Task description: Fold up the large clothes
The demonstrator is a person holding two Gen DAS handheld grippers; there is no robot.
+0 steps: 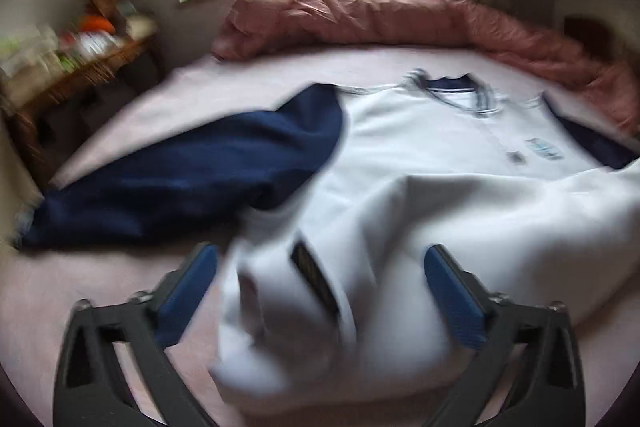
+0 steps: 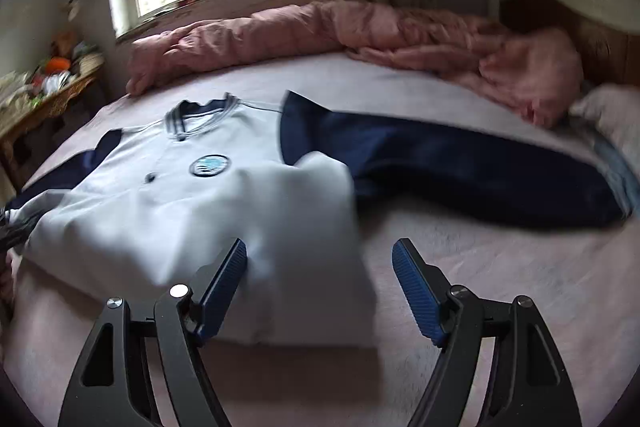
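A white zip-front jacket with navy-blue sleeves and a striped collar [image 2: 168, 195] lies face up on a bed covered by a pale pink sheet [image 2: 500, 287], its hem folded up over the chest, directly ahead of both claws. The left claw [image 1: 320, 267] stands with its blue pads wide apart, a blurred bunch of white hem cloth between them but pressed by neither. The right claw [image 2: 319, 259] is likewise spread, the fold's corner just ahead of its left pad and apparently untouched.

The risk, judging from the loose heap, is that the bunched hem slumps back toward the bed's near edge, or snags on a pad as the left claw pulls away, dragging the fold askew. Both navy sleeves remain spread to either side and could be trapped unevenly under later folds.

The right wrist view alone shows the round chest badge [image 2: 209, 165] sharply, the far sleeve's pale cuff and a crumpled pink quilt [image 2: 360, 27] beyond. The left wrist view alone shows the dark label [image 1: 316, 279] inside the turned hem.
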